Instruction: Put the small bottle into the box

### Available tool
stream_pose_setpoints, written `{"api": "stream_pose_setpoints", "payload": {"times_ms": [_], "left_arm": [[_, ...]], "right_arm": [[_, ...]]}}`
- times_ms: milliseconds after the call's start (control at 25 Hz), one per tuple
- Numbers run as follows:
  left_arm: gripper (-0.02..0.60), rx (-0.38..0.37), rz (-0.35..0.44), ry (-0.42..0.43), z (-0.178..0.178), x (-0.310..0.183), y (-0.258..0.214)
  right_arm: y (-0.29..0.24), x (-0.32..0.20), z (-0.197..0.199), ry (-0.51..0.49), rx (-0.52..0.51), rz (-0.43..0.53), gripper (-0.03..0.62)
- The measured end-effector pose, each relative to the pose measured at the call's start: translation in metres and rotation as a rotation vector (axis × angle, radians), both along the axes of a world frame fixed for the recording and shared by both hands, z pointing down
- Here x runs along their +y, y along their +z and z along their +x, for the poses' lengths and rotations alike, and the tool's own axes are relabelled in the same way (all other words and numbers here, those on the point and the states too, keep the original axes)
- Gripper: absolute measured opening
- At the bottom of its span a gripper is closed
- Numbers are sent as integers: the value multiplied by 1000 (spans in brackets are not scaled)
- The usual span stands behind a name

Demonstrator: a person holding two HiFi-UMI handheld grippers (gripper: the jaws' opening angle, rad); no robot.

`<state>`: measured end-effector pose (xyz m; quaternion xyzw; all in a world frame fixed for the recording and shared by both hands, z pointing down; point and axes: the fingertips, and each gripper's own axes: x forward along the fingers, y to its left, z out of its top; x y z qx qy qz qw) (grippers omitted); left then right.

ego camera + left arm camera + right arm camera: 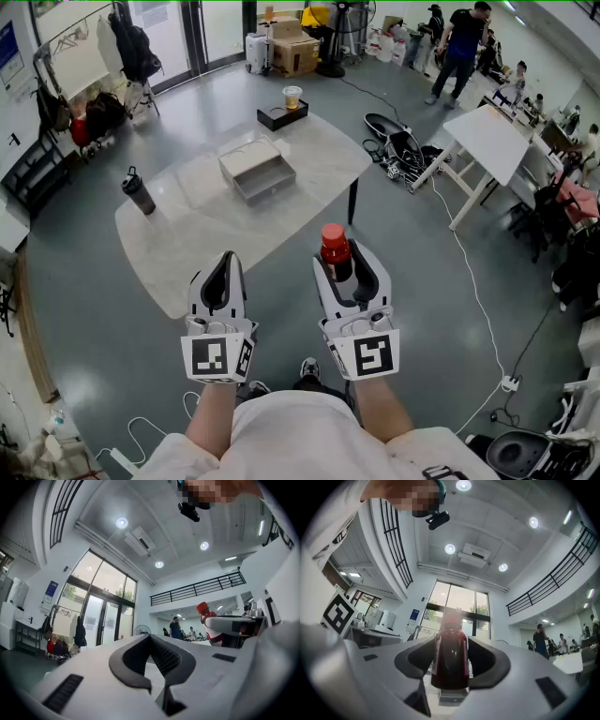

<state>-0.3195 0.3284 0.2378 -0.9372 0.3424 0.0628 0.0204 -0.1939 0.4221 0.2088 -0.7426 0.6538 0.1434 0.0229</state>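
Head view, red-capped dark small bottle pinched by right claw, left claw closed

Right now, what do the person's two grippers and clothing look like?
Both the left gripper and the right gripper have white plastic bodies, with curved jaws lined in black ribbed padding. Each carries a white cube printed with black square markers at its rear. The person wears a white top; no sleeves cover the forearms.
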Motion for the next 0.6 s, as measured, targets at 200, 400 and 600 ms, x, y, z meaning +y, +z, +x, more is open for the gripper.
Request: {"api": "stream_pose_setpoints", "payload": {"times_ms": [200,400,600], "left_arm": [[21,-10,-6,22,13,5,2],[21,-21,-15,24,31,7,8],[21,-25,-18,17,62,15,9]], "right_arm": [[-1,0,6,-12,-14,12,232],[4,2,19,-32,-17,12,232],[4,9,49,-57,-22,20,232]]}}
